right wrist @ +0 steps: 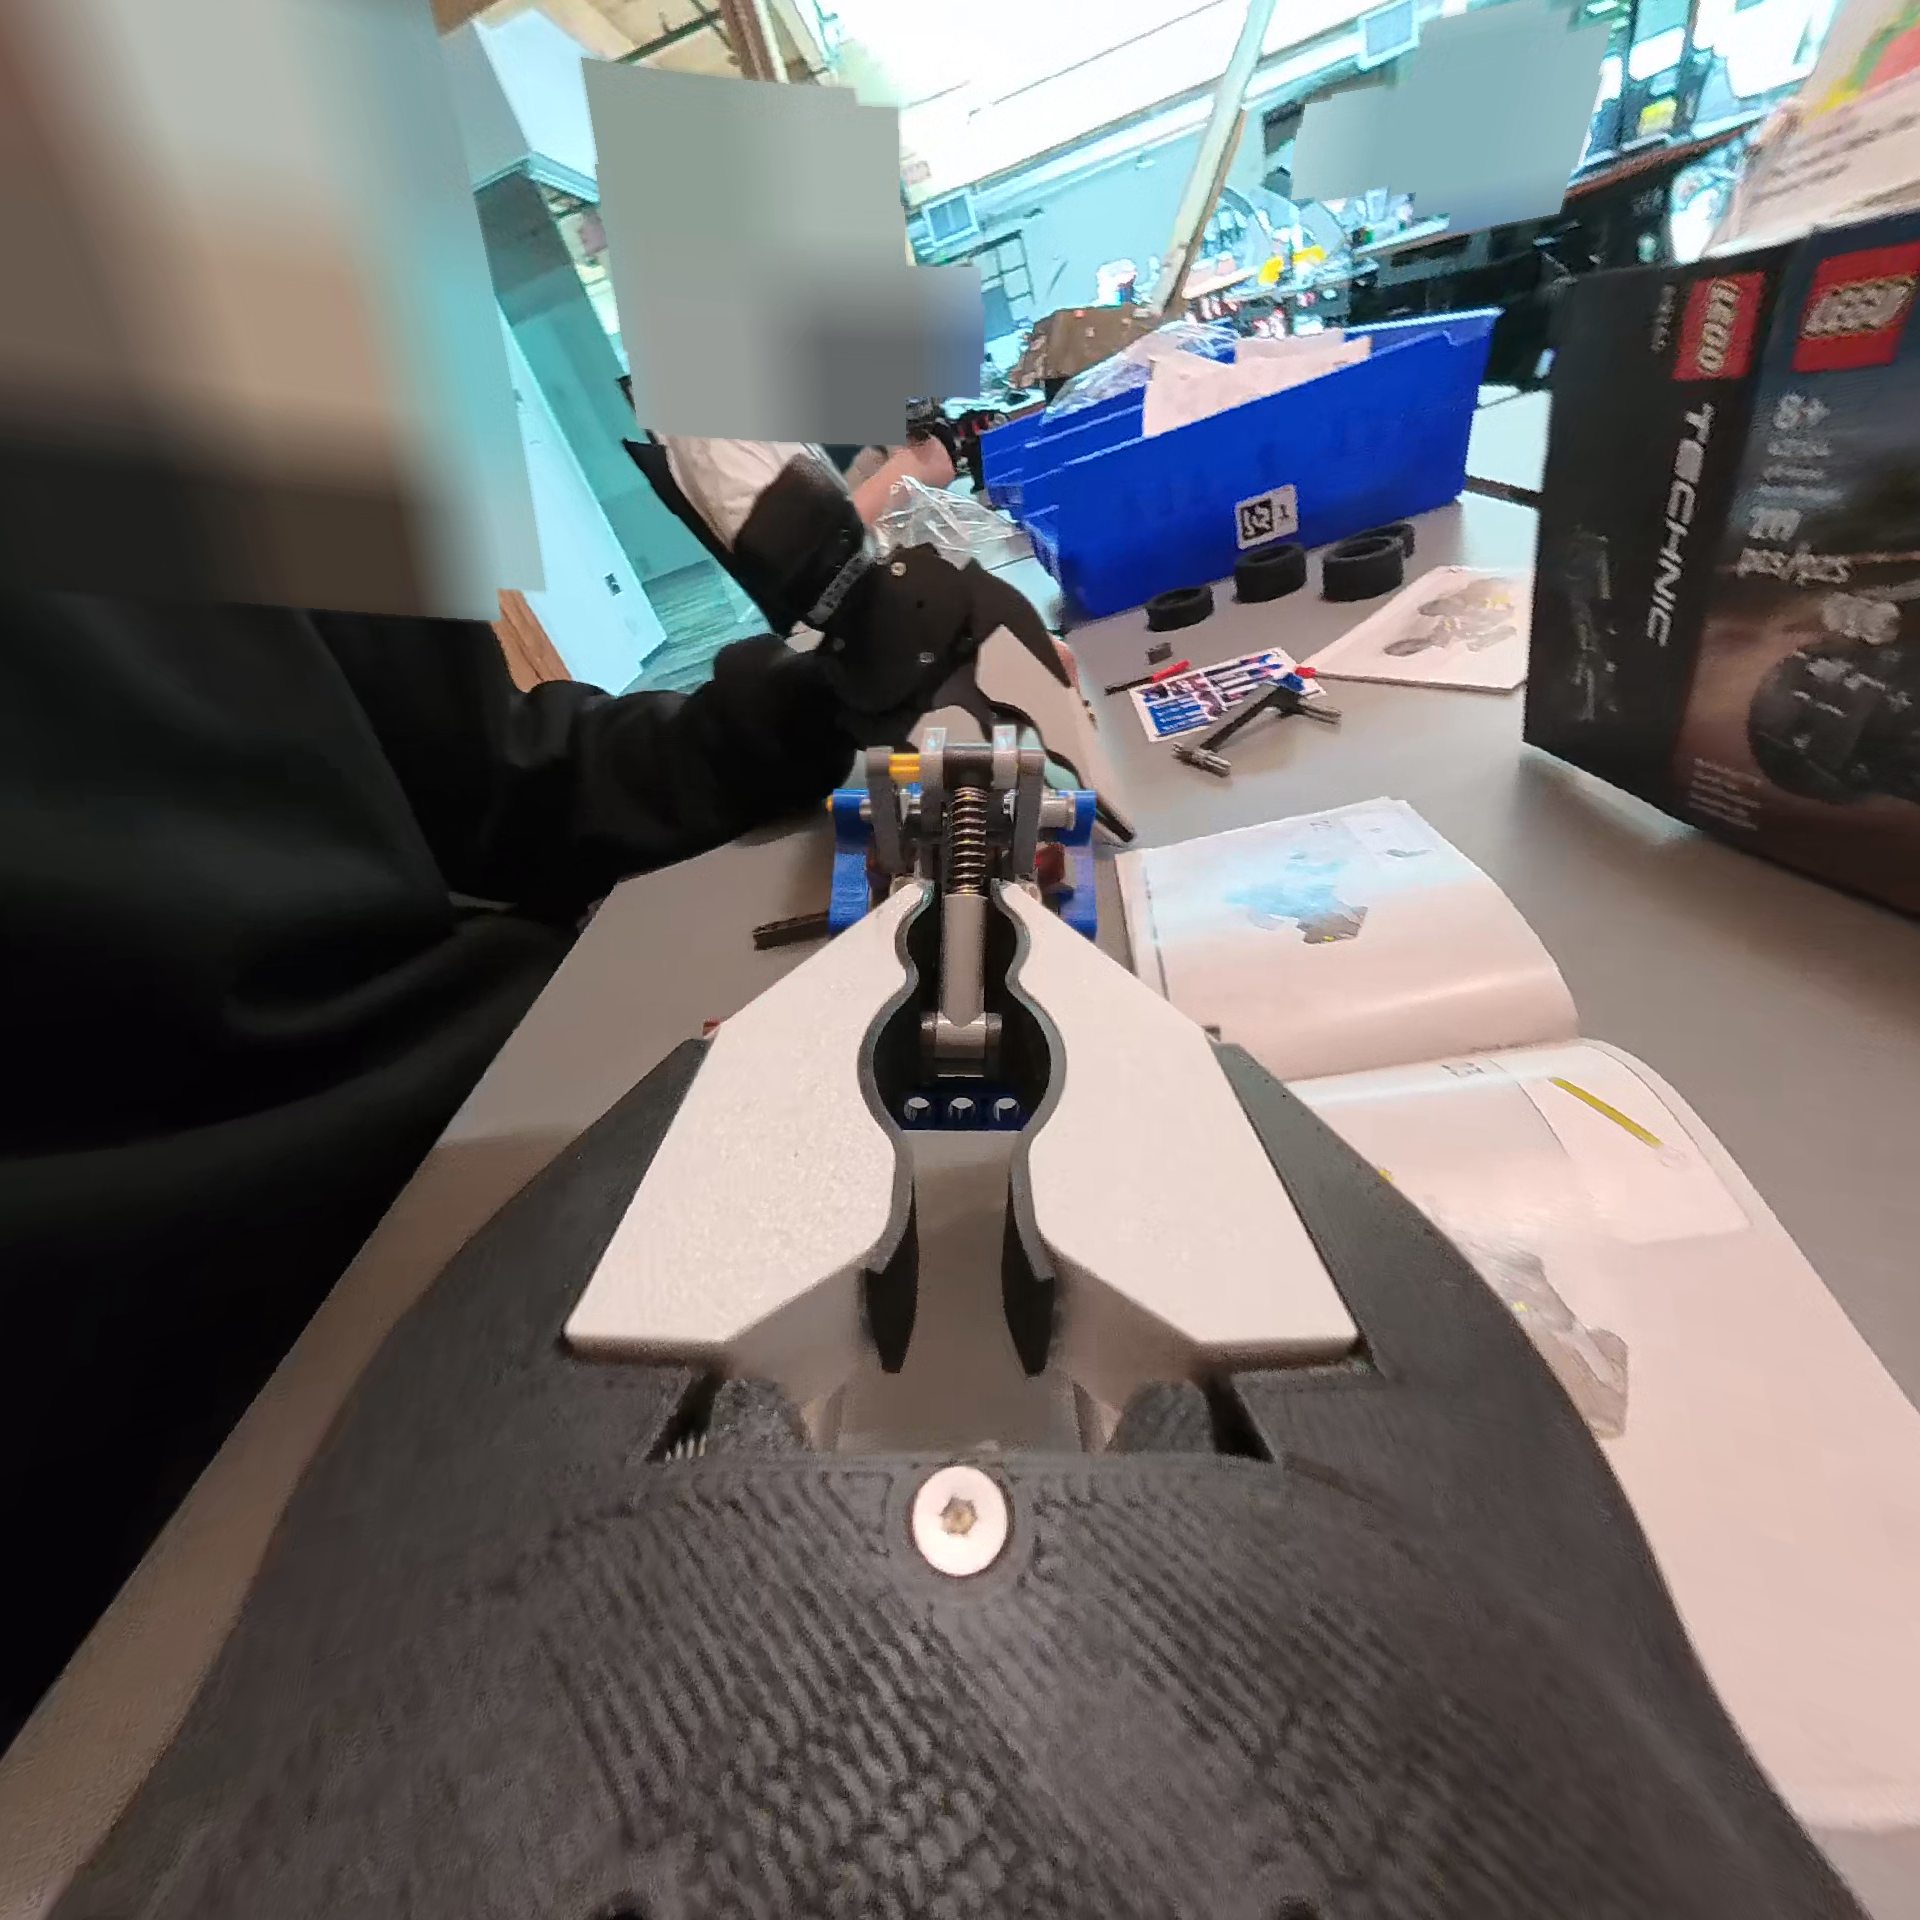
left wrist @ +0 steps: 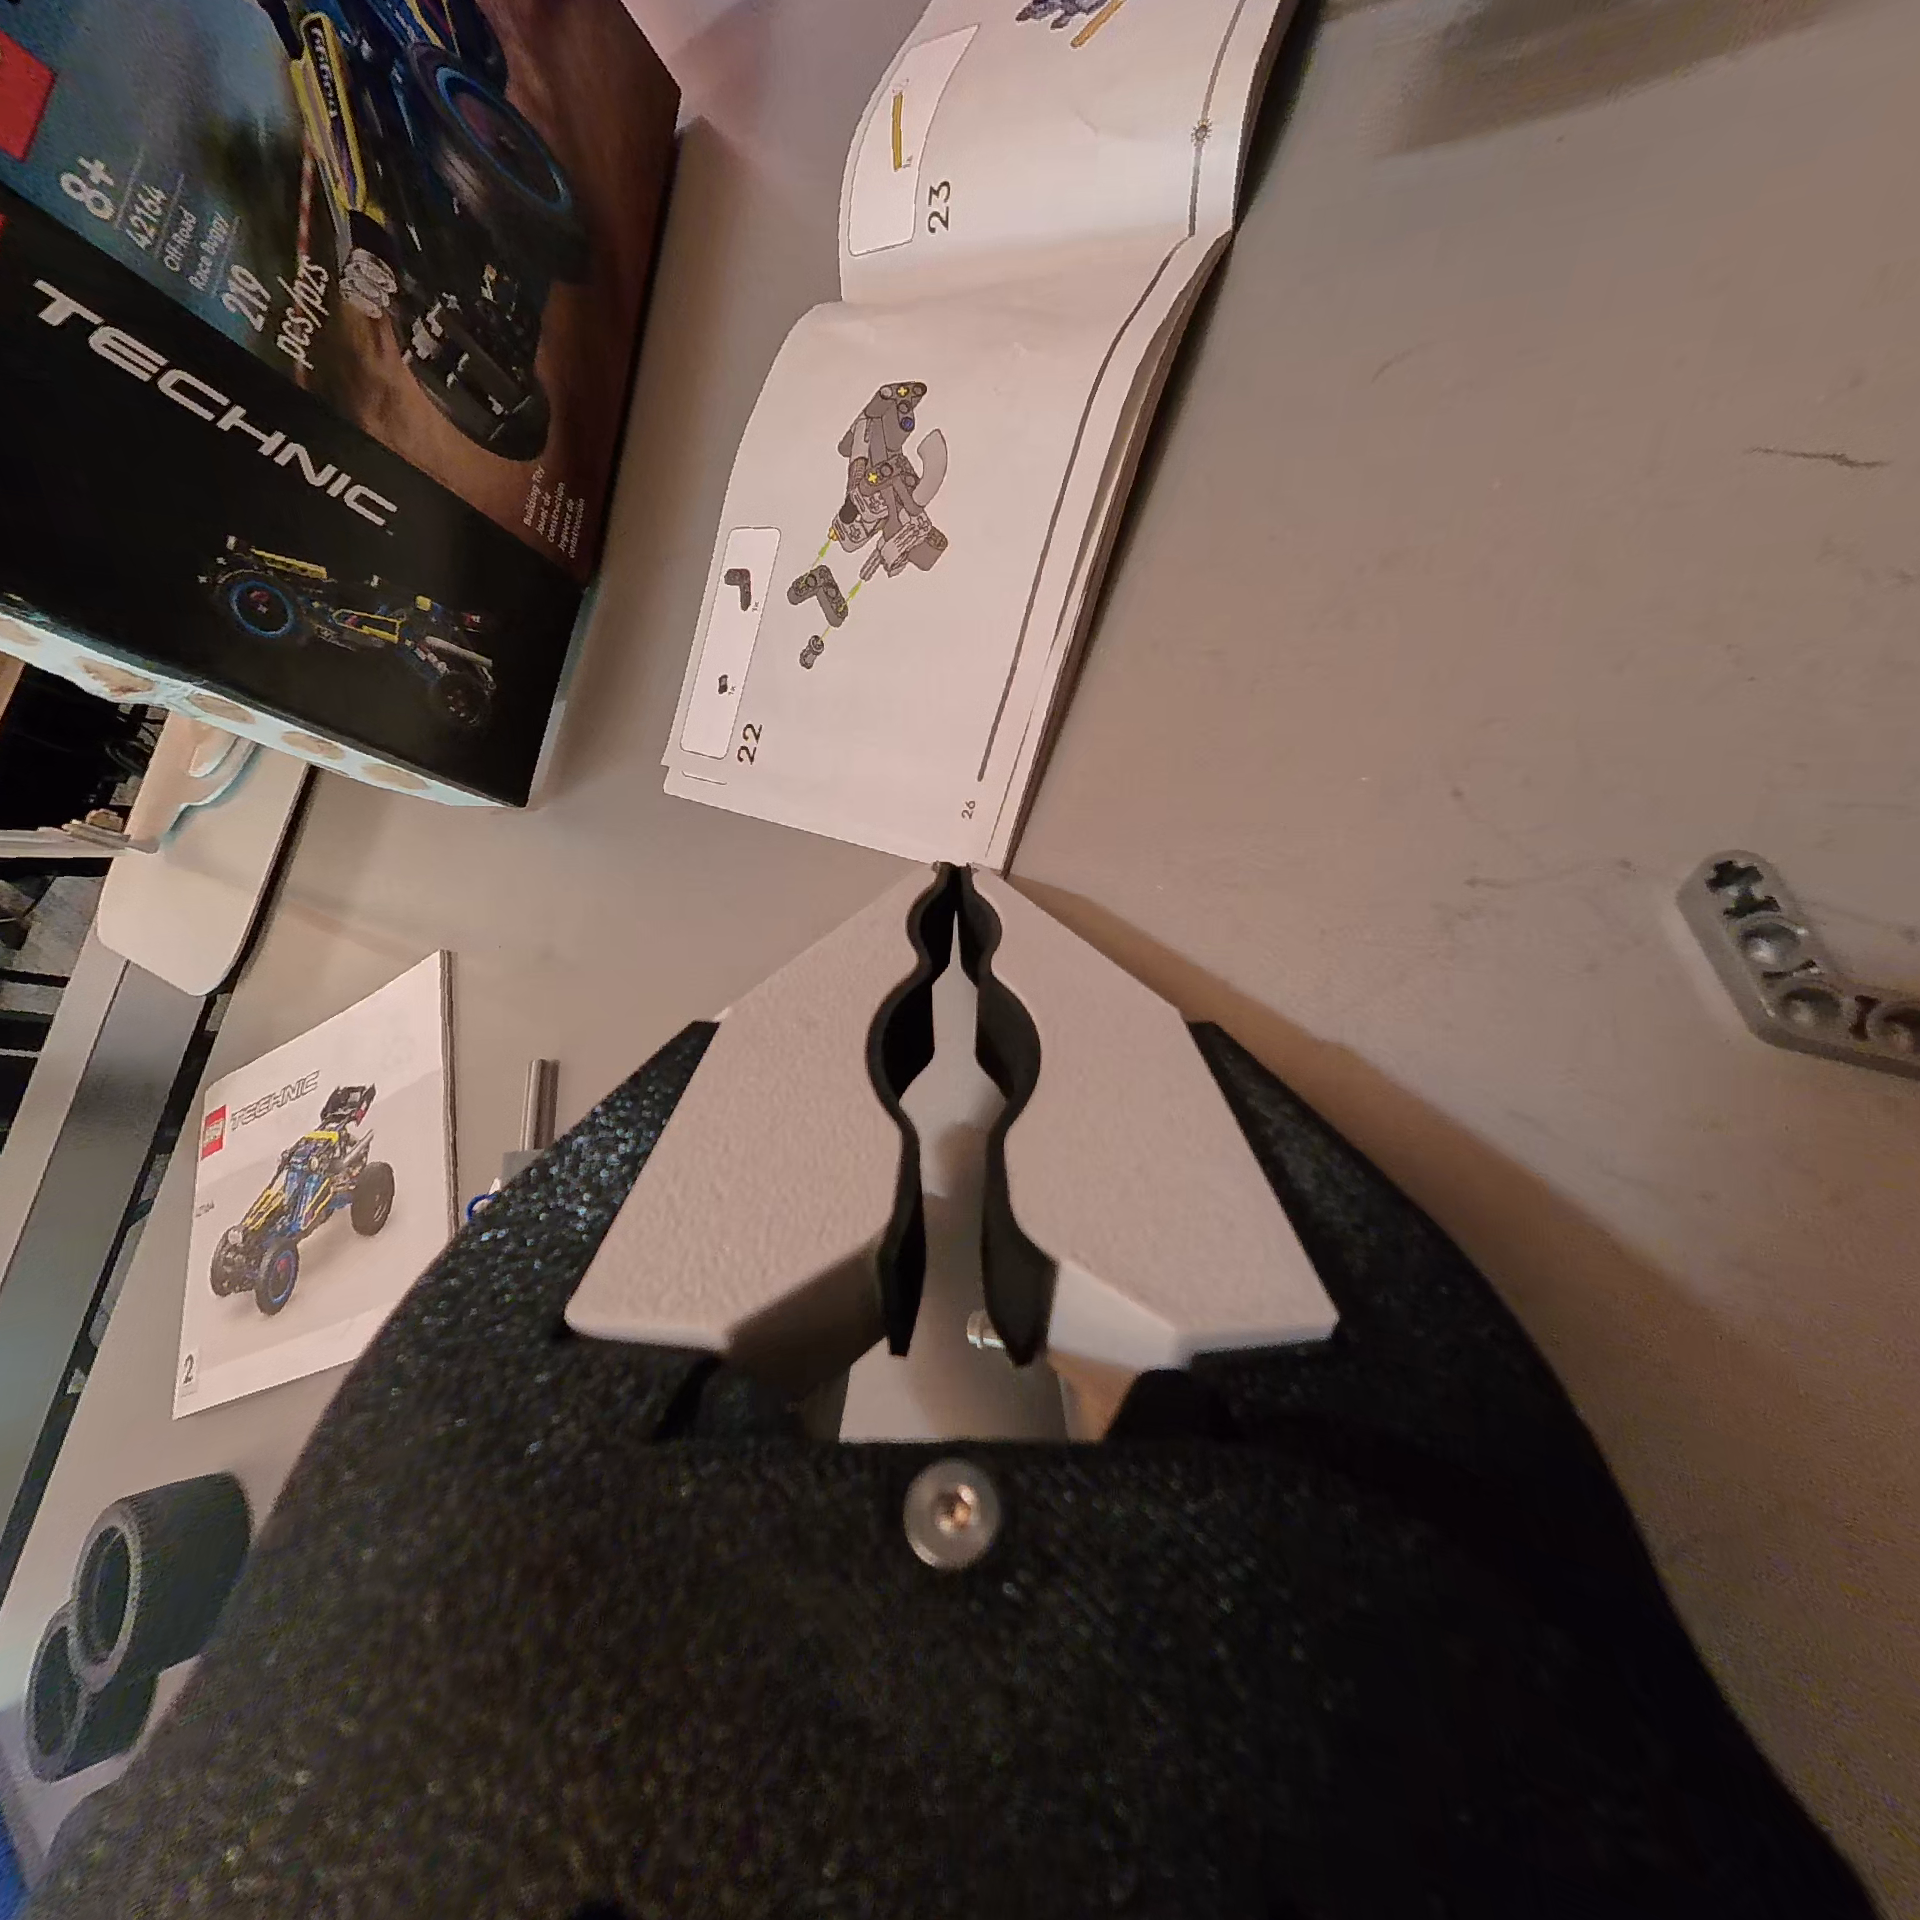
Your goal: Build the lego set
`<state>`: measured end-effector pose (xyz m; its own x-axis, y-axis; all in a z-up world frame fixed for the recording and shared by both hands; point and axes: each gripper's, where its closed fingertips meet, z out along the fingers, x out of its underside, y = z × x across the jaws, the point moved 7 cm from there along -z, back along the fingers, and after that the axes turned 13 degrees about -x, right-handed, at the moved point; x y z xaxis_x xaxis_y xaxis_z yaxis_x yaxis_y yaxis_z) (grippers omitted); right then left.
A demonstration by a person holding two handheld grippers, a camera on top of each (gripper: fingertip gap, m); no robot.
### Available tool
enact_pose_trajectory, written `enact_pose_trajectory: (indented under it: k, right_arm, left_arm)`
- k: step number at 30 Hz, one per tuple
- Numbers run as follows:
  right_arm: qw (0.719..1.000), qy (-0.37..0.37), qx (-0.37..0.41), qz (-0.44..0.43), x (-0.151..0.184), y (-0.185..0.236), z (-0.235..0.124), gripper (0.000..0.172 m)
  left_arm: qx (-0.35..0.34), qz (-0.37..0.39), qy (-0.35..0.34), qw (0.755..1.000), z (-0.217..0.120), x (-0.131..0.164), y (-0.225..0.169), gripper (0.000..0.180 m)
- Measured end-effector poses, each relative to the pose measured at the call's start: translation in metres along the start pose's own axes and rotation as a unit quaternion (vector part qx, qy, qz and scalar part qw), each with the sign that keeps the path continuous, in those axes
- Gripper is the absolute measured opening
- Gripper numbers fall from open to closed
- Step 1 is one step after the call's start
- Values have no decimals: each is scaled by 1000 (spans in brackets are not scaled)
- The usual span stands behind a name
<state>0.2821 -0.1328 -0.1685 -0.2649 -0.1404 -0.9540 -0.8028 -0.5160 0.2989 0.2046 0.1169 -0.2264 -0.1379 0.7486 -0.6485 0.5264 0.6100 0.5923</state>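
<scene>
My right tool (right wrist: 961, 883) has its two pale fingers (right wrist: 821, 997) clamped on the light grey barrel of a shock absorber (right wrist: 961, 935). That absorber is part of a small grey and blue brick assembly (right wrist: 961, 821). Its long axis runs straight ahead, in line with the fingers: the coil spring sticks out just past the fingertips, while the grey pivot end and a blue studded piece sit back in the round hollow between the fingers. The rest of the assembly, a grey frame with a yellow pin and blue side pieces, lies directly beyond the tips. I can't tell whether it rests on the desk (right wrist: 1351, 769).

My left tool (left wrist: 956, 878) is narrow, fingertips pressed together with nothing between them that I can make out. It points down at the desk, tips right at the near corner of the open instruction booklet (left wrist: 894, 582). Whether they touch the paper I can't tell. A bent grey beam (left wrist: 1808, 977) lies off to its right, well apart. A closed second booklet (left wrist: 322, 1195) and black tyres (left wrist: 114, 1600) sit to its left, and the printed set box (left wrist: 291, 364) lies beyond those.

In the right view the left tool shows just behind the assembly, to its left. So the assembly sits between my two tools, with the right one actually on it.
</scene>
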Motion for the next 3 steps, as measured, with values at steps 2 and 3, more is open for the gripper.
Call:
enact_pose_trajectory:
  k: [2,3]
  right_arm:
    - [1000,-3,-18,-18,-1,5,1,4]
    - [999,-6,-23,-28,-2,6,2,4]
  left_arm:
    - [0,0,0,1000,0,0,0,0]
    - [0,1,-1,1000,0,0,0,0]
